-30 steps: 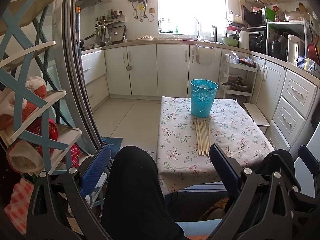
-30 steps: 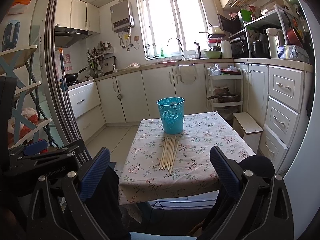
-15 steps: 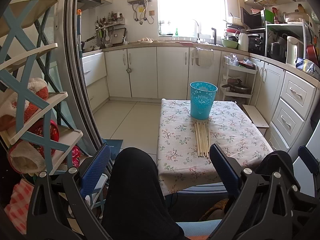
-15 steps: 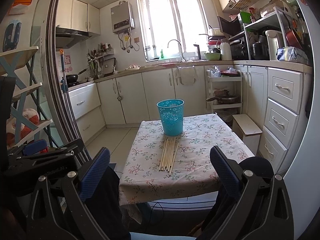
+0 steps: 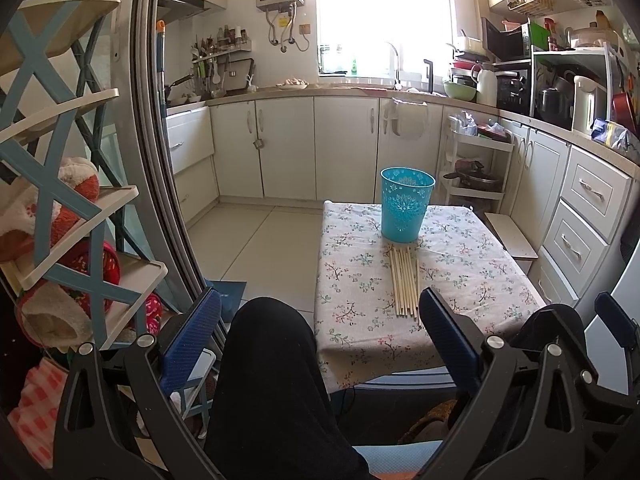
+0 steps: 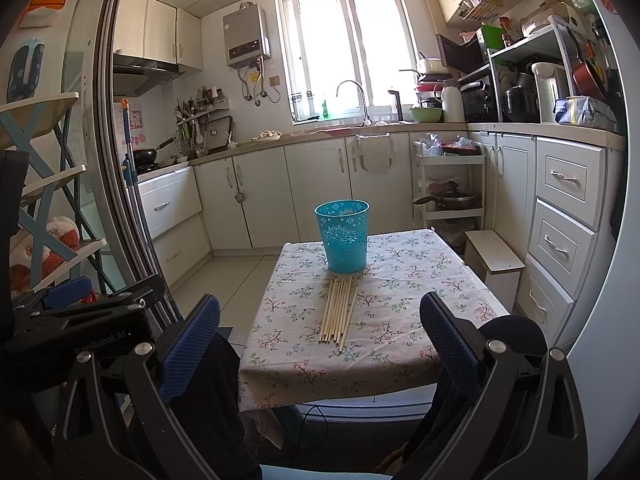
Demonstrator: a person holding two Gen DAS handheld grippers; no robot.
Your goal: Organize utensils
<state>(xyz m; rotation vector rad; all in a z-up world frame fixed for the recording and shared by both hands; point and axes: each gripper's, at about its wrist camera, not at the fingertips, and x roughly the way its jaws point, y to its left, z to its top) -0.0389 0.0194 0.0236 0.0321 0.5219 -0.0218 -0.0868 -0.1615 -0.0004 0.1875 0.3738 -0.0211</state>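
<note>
Both grippers, left (image 5: 320, 332) and right (image 6: 320, 332), gape empty; chopsticks (image 6: 338, 310) ahead need a centred pinch before the cup (image 6: 344, 240).

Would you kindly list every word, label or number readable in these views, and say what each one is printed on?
"...Robot.AI", first letters unclear: on the black body of the left gripper, seen from the right wrist view.
Water heater front panel markings: too small to read.
Red decoration on the wall beside the stove: blurred, unreadable.
Blue bin: floral pattern only, no text.
</note>
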